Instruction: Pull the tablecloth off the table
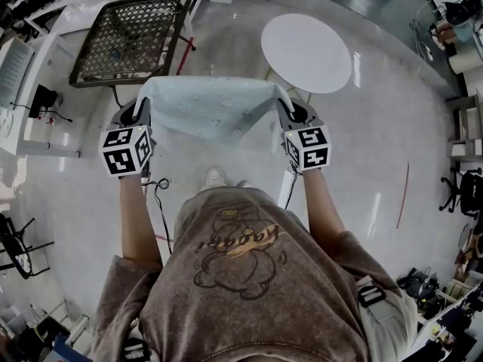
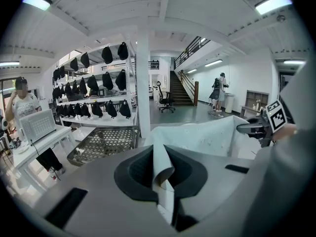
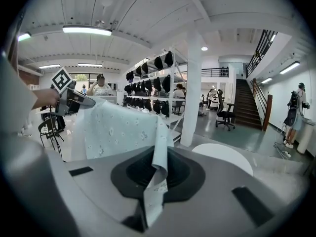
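Observation:
The pale blue tablecloth (image 1: 211, 108) with small flower print hangs in the air, stretched between my two grippers, off the round white table (image 1: 306, 51). My left gripper (image 1: 139, 110) is shut on its left corner, and a fold of cloth (image 2: 163, 167) runs between the jaws. My right gripper (image 1: 290, 111) is shut on the right corner, with a strip of cloth (image 3: 159, 162) pinched in the jaws. The bare white table (image 3: 222, 157) stands just beyond my right gripper. From each gripper view the other gripper shows holding the far corner.
A black mesh table (image 1: 132, 36) stands at the left front, with white desks (image 1: 30, 74) further left. Shelves with black bags (image 2: 94, 83) and a white pillar (image 2: 143, 83) stand ahead. A person (image 2: 22, 102) stands at the left; stairs (image 3: 252, 102) rise at the right.

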A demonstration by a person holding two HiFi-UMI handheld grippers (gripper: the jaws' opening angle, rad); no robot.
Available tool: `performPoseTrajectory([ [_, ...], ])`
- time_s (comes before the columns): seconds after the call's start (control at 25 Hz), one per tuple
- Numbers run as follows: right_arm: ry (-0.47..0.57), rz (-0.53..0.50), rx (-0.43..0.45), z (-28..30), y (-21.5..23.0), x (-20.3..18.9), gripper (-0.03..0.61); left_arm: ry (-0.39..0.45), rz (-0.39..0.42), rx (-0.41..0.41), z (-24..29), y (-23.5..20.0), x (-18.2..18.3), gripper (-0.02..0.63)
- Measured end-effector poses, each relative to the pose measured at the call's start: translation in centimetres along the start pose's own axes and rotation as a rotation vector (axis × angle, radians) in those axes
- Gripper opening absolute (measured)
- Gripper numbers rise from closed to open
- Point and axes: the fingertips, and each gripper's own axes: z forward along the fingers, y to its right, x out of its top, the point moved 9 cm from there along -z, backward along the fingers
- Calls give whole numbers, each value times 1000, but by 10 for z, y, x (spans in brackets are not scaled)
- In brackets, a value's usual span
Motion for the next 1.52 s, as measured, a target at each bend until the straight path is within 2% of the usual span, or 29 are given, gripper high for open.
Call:
performPoseTrajectory([
  [0.52,6,93,-149,-33,29,-12,28,8,25,-137,38,33,12,32],
  [1.52,-13,334,-525,-146,66,-79,21,-28,179,-461,127,161,30,32],
])
